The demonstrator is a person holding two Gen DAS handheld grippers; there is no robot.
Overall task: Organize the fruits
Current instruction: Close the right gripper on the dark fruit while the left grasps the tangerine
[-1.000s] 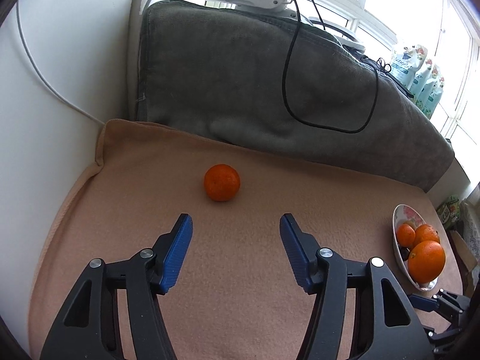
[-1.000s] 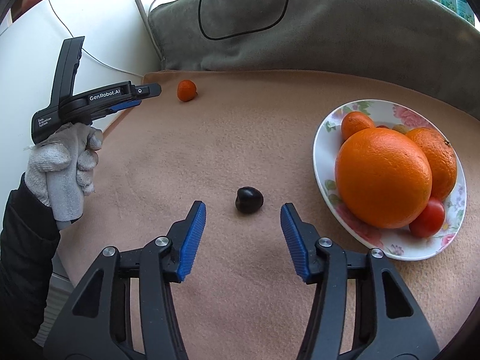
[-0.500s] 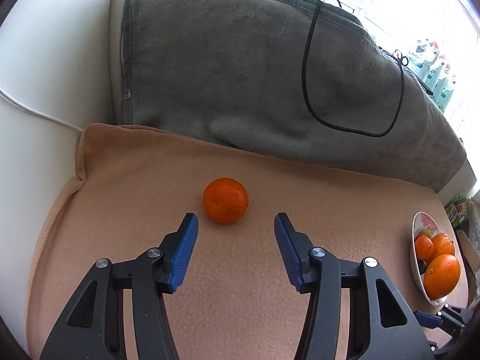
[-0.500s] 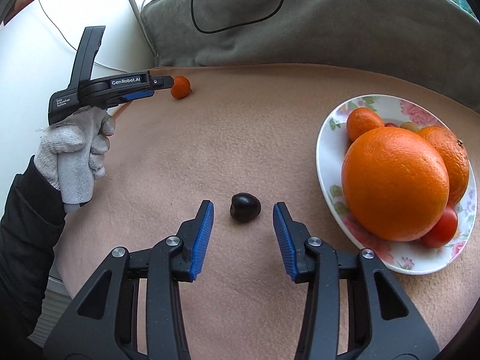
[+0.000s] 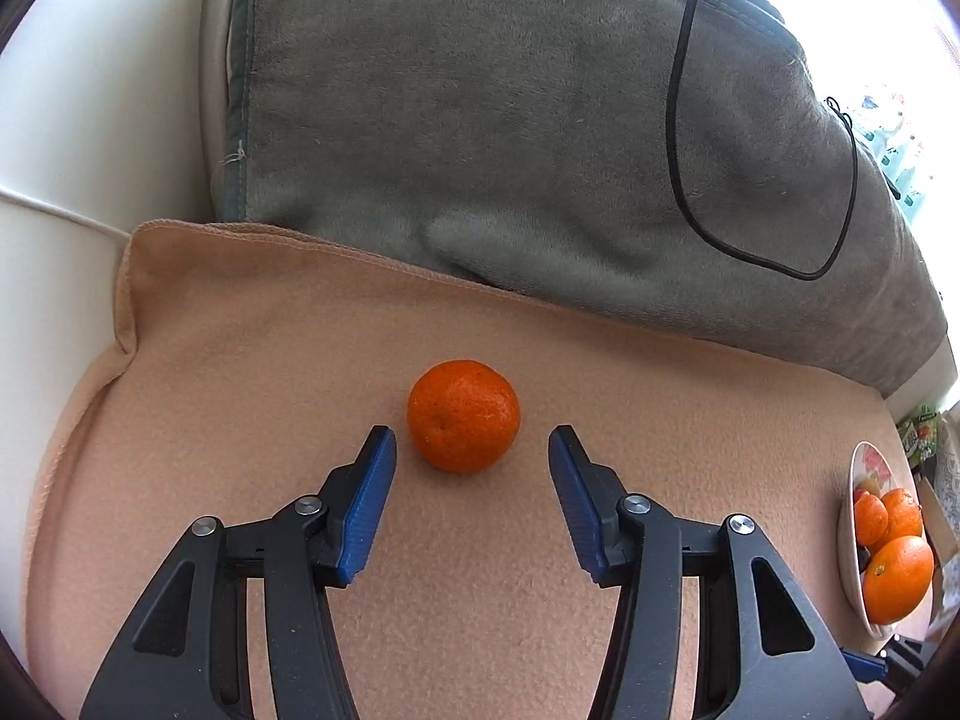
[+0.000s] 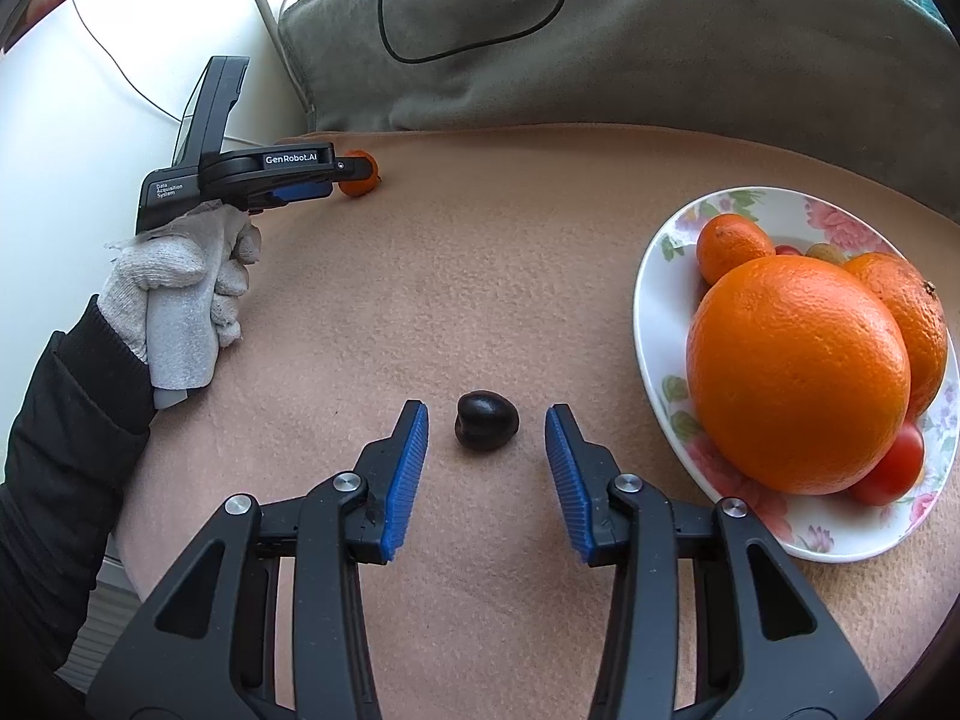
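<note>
A small mandarin (image 5: 463,416) lies on the peach blanket (image 5: 240,360). My left gripper (image 5: 472,445) is open, its blue fingertips on either side of the mandarin's near half, not touching. The mandarin also shows in the right wrist view (image 6: 360,174), partly behind the left gripper (image 6: 354,171). A dark cherry-like fruit (image 6: 486,429) lies between the open tips of my right gripper (image 6: 486,426), untouched. A floral plate (image 6: 660,276) at the right holds a big orange (image 6: 798,372), smaller oranges and a red tomato (image 6: 894,468).
A grey cushion (image 5: 510,120) with a black cable (image 5: 678,120) on it rises behind the blanket. A white wall (image 5: 90,90) stands at the left. The plate shows at the far right in the left wrist view (image 5: 849,540).
Both grippers moved forward. The left one now brackets the mandarin; the right one narrowed slightly and now brackets the dark fruit. Neither fruit has moved.
</note>
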